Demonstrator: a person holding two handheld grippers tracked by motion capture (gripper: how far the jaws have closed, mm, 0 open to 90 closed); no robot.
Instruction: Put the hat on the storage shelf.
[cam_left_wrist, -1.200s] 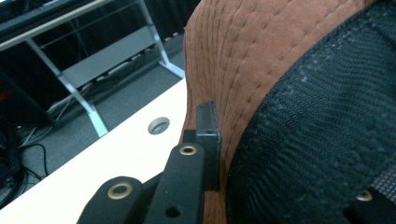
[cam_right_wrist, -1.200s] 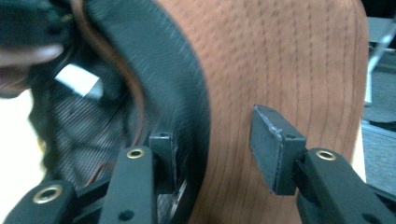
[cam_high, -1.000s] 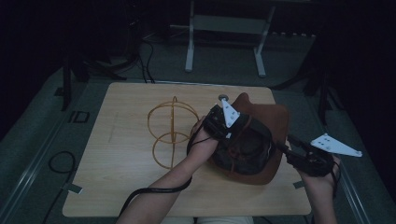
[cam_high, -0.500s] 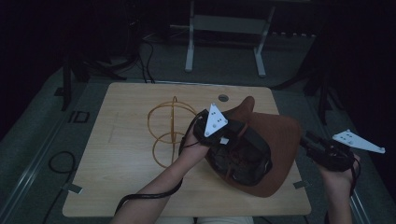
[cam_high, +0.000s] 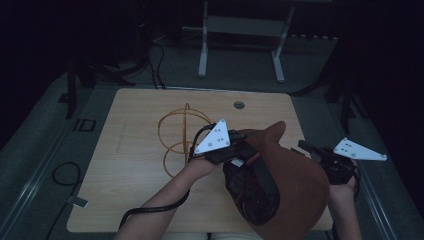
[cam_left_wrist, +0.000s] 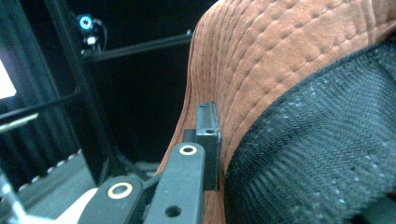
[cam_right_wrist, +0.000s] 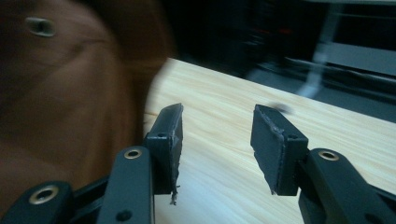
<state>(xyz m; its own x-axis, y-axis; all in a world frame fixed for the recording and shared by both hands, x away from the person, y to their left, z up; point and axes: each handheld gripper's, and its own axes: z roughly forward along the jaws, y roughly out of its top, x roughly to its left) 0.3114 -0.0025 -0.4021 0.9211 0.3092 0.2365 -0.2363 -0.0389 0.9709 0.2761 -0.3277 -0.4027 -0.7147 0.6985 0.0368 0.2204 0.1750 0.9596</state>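
Observation:
A rust-brown bucket hat (cam_high: 300, 187) with a black mesh lining (cam_high: 252, 187) is held up over the table's near right corner, its opening turned to the left. My left gripper (cam_high: 244, 152) is shut on its brim. In the left gripper view one black jaw lies against the brim (cam_left_wrist: 280, 60) beside the lining (cam_left_wrist: 322, 154); the other jaw is hidden behind the fabric. My right gripper (cam_high: 307, 148) hangs just right of the hat, open and holding nothing. In the right gripper view its fingers (cam_right_wrist: 217, 140) stand apart over the wood, with the hat (cam_right_wrist: 60, 93) blurred at the left.
A gold wire frame (cam_high: 180, 135) of crossed hoops stands on the wooden table (cam_high: 135, 150) left of the hat. A small round hole (cam_high: 239, 105) marks the table's far edge. Metal stand legs (cam_high: 240, 45) rise beyond it, and a cable (cam_high: 62, 175) lies on the floor at left.
My left gripper has drawn the hat toward the table's near edge and tipped it up. My right gripper has moved off to the right, away from the hat's edge.

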